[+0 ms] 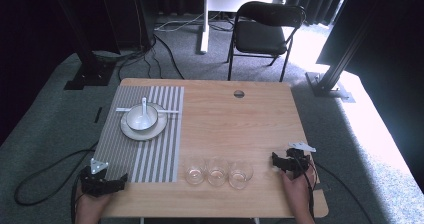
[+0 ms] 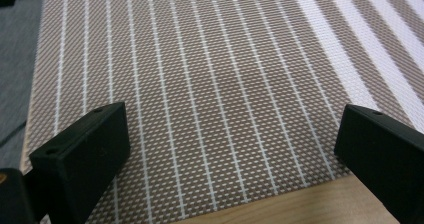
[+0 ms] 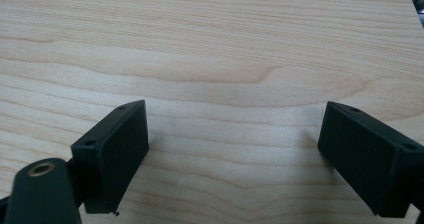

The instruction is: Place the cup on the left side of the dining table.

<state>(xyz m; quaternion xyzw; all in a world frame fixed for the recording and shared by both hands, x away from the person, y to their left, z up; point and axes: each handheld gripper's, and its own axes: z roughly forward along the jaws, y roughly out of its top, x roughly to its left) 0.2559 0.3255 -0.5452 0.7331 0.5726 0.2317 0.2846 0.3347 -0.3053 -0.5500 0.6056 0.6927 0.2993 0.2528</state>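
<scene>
A white bowl [image 1: 141, 117] with a white spoon [image 1: 145, 105] in it sits on a white plate [image 1: 131, 130], on a grey striped placemat [image 1: 150, 154] at the table's left. Three clear glasses [image 1: 195, 170] [image 1: 217, 171] [image 1: 240, 174] stand in a row near the front edge. My left gripper [image 1: 107, 180] rests at the mat's front left corner; its jaws stand wide apart over the striped mat [image 2: 220, 84] with nothing between them. My right gripper [image 1: 285, 162] sits at the front right, open over bare wood [image 3: 225, 59].
The wooden table [image 1: 250, 119] has a round cable hole [image 1: 239, 93] near its far edge. A black folding chair [image 1: 262, 31] and a white desk leg [image 1: 203, 19] stand beyond it. Black frame posts and cables lie on the grey carpet around.
</scene>
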